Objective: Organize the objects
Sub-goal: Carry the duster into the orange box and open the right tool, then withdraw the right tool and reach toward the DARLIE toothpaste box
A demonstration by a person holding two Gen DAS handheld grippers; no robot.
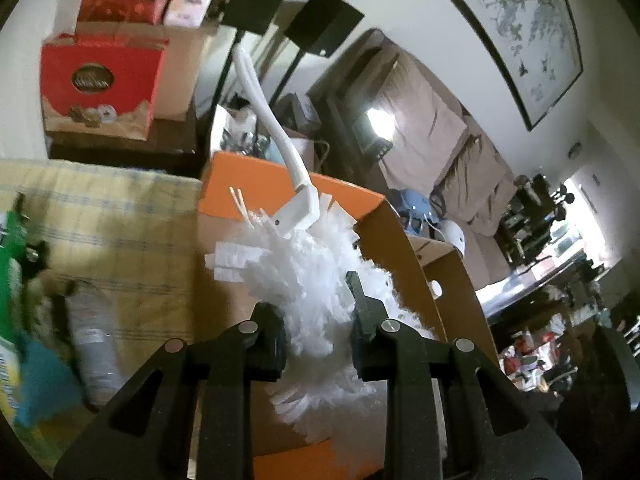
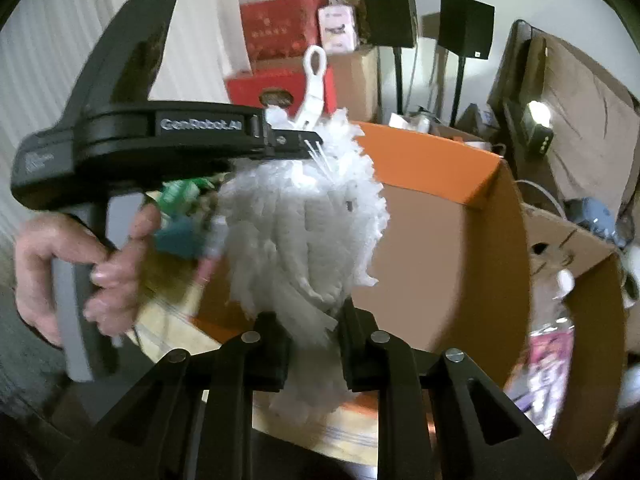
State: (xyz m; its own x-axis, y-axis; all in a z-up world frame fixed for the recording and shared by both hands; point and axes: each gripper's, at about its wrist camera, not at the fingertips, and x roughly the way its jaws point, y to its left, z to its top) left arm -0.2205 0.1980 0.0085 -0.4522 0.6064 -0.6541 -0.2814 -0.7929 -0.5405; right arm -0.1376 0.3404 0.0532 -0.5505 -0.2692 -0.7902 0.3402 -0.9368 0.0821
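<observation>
Both tools clamped on the same white duster (image 1: pixel 308 264), 1 on each side of its fluffy head.

Left tool (image 1: pixel 316 320): fingers (image 1: pixel 366 312) pinch the lower strands of the duster head, fluff bulging between and past the pads. The duster's white handle (image 1: pixel 264 108) runs up and away from this tool, tilted left. In the right wrist view the left tool (image 2: pixel 296 142) comes in from the left, a hand (image 2: pixel 80 272) wrapped round its grey grip, its tip buried in the top of the fluff near the handle joint.

Right tool (image 2: pixel 312 332): fingers (image 2: pixel 276 344) close on the bottom of the duster (image 2: pixel 304 224) head, strands squeezed between the pads. The handle with its hanging loop (image 2: pixel 314 80) sticks up beyond the head.

The duster hangs in front of both tools, over the open orange-flapped cardboard box (image 1: pixel 280 188); the box (image 2: pixel 440 208) sits just behind and right of the right tool, interior brown.

Left of the left tool: a yellow plaid cloth (image 1: pixel 104 216) with a clear bottle (image 1: pixel 94 344) lying on it, and green and teal packaging (image 1: pixel 16 320) at the edge, blurred.

Far beyond the tools: red gift boxes (image 1: pixel 100 84) stacked, and 2 black speakers (image 2: pixel 428 20) on stands.
</observation>
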